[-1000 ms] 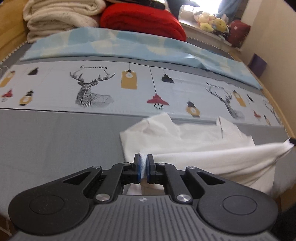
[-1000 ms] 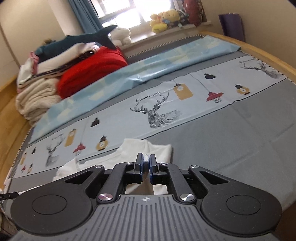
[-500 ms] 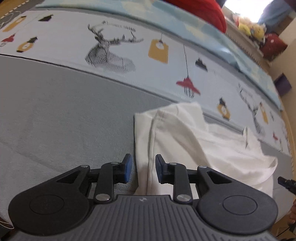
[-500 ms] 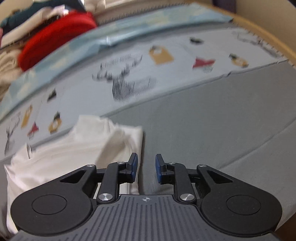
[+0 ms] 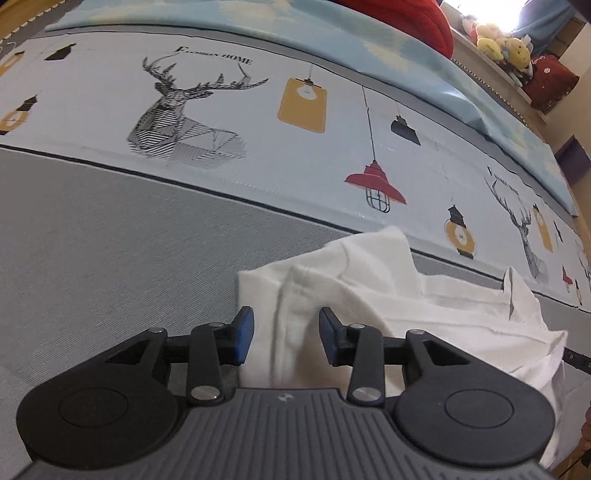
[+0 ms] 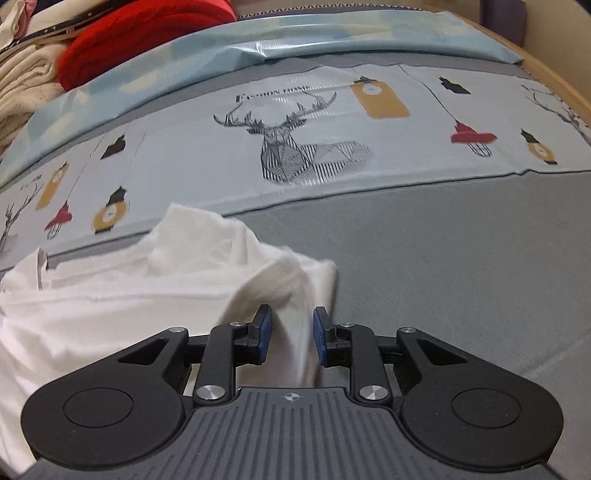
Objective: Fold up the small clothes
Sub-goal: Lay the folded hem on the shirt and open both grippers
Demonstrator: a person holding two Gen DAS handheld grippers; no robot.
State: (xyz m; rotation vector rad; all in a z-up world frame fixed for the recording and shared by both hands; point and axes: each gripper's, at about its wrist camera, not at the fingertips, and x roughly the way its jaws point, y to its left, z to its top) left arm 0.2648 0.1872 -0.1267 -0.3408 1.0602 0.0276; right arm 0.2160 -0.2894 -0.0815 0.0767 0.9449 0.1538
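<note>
The left hand-held gripper (image 5: 282, 334) and the right hand-held gripper (image 6: 291, 338) both stand open and empty, each astride one end of the crumpled white cotton garment (image 5: 424, 295) lying crosswise between them on the grey bed (image 5: 110, 240), perhaps touching it.

Soft daylight, blown-out window (image 5: 480, 11) glare, strong fisheye edge bending, slight motion blur.

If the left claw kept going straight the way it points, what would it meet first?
Most likely the white garment: its folded edge already lies between the open fingers of the left claw. Beyond it lies the grey bed cover; depth is hard to judge.
</note>
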